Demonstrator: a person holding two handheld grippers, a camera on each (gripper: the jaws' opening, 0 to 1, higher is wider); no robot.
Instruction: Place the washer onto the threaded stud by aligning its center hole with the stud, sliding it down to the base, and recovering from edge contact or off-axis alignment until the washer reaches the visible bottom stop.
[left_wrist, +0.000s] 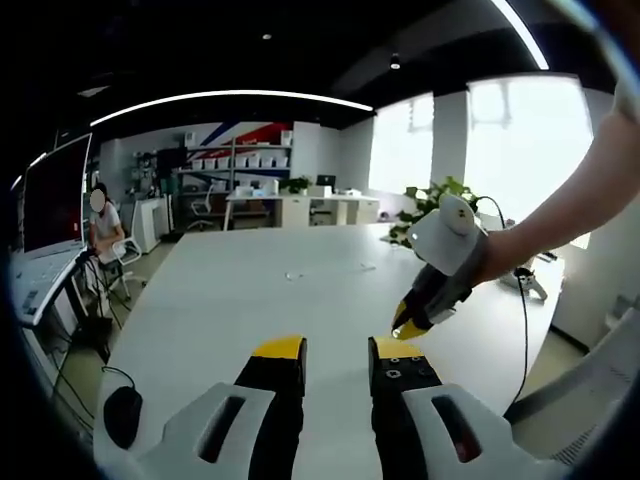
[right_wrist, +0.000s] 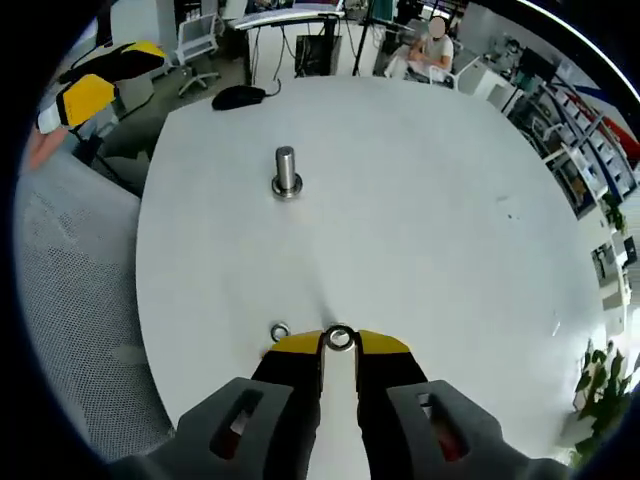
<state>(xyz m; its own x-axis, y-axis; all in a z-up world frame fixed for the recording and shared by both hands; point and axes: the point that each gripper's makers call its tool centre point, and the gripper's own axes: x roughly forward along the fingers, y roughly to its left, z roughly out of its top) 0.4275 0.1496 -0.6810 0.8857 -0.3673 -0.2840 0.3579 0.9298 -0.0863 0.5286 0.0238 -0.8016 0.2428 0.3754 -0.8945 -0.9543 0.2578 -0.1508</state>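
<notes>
The washer (right_wrist: 340, 338) sits pinched between the yellow tips of our right gripper (right_wrist: 340, 343), whose jaws are nearly together on its rim; it hangs low over the white table (right_wrist: 450, 230), well short of the threaded stud (right_wrist: 286, 170). A second small ring-shaped part (right_wrist: 279, 331), likely a nut or spare washer, lies on the table just beside the held washer, on the far side from nothing we need. The stud stands upright on its flange, well apart from the washer, toward the table edge where the mouse (right_wrist: 238, 96) lies. We judge the carry comes next: keep the washer level, bring its hole over the stud's top, then lower straight; if an edge catches, we lift slightly and recentre. Our left gripper (left_wrist: 337, 350) hovers with jaws narrowly parted, holding nothing.
</notes>
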